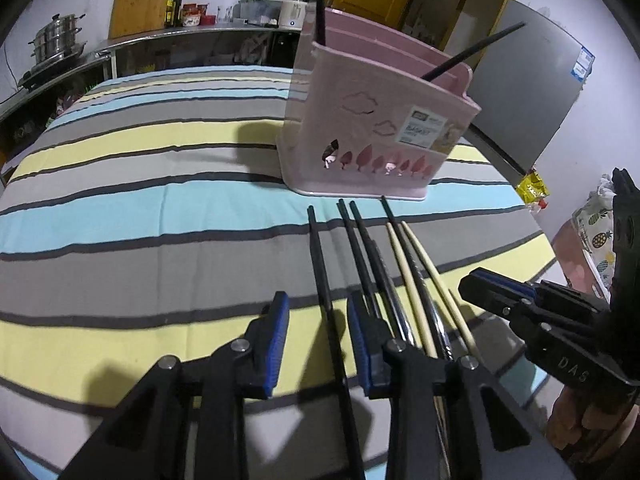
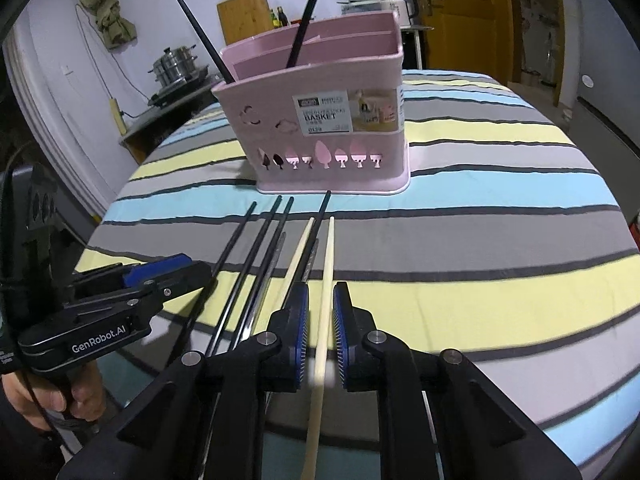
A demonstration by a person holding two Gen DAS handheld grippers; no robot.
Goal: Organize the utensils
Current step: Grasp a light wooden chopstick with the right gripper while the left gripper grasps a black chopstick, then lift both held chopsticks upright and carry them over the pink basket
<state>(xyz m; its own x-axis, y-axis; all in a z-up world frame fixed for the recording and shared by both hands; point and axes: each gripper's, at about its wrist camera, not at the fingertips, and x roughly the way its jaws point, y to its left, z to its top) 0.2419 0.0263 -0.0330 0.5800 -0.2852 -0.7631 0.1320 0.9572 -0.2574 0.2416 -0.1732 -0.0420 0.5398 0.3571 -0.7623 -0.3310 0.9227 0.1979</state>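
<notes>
A pink utensil basket (image 1: 360, 120) (image 2: 320, 120) stands on the striped tablecloth (image 1: 140, 208) (image 2: 480, 240). Two black chopsticks (image 1: 320, 0) (image 2: 200, 32) lean inside it. In front of it lie several black chopsticks and two cream ones (image 1: 404, 272) (image 2: 298, 256), side by side. My left gripper (image 1: 318, 300) (image 2: 192, 270) straddles the leftmost black chopstick (image 1: 320, 264); a gap shows on both sides of it. My right gripper (image 2: 321, 286) (image 1: 480, 290) straddles the rightmost cream chopstick (image 2: 327, 264), its pads near it but apart.
The table's near edge runs just under both grippers. A person's hand (image 2: 44, 400) holds the left gripper's handle. Behind are a counter with steel pots (image 1: 56, 44), a wooden board (image 1: 140, 0), a kettle (image 2: 400, 4), a grey fridge (image 1: 528, 92) and a yellow door (image 2: 456, 12).
</notes>
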